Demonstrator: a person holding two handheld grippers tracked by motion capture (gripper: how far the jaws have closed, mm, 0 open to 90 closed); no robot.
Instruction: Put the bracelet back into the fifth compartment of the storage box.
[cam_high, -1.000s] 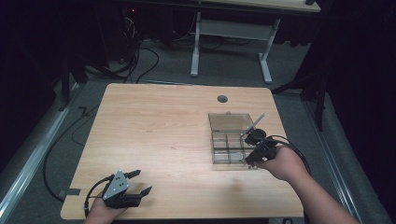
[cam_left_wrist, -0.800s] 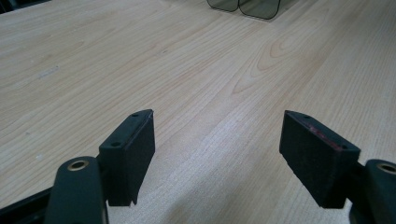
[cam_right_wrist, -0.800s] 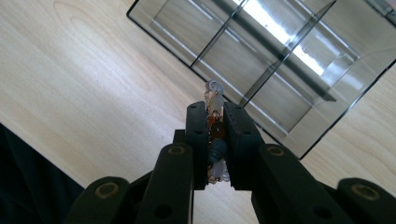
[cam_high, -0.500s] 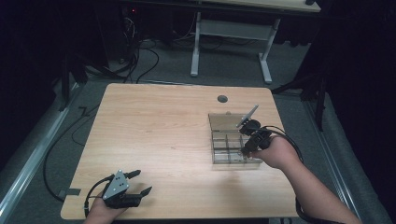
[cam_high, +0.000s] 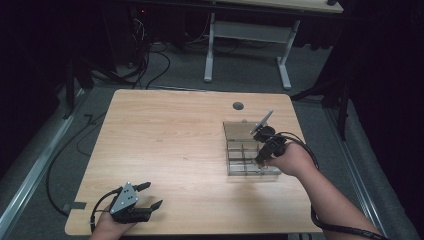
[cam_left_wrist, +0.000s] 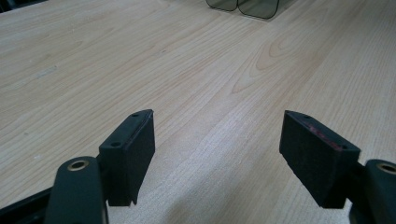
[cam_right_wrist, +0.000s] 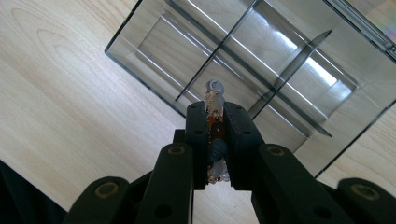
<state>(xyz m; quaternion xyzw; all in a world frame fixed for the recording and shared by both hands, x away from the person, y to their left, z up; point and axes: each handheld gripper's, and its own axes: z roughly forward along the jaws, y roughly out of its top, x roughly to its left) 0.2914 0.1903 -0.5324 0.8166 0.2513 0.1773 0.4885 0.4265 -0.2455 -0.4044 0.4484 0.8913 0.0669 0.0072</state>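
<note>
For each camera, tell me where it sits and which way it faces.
High view: fixed above the person's side, looking forward and down on the table; both forearms enter from below, left tool and right tool.
Left tool view: rides the left tool, looking low across the tabletop between open jaws.
Right tool view: rides the right tool, looking down into the clear divided box, jaws shut on a small beaded piece.
Shared: the box appears in all three views.

left tool (cam_left_wrist: 217, 154): jaws wide apart | over bare table (cam_left_wrist: 140, 60) | clear box (cam_left_wrist: 243, 5) far edge
</note>
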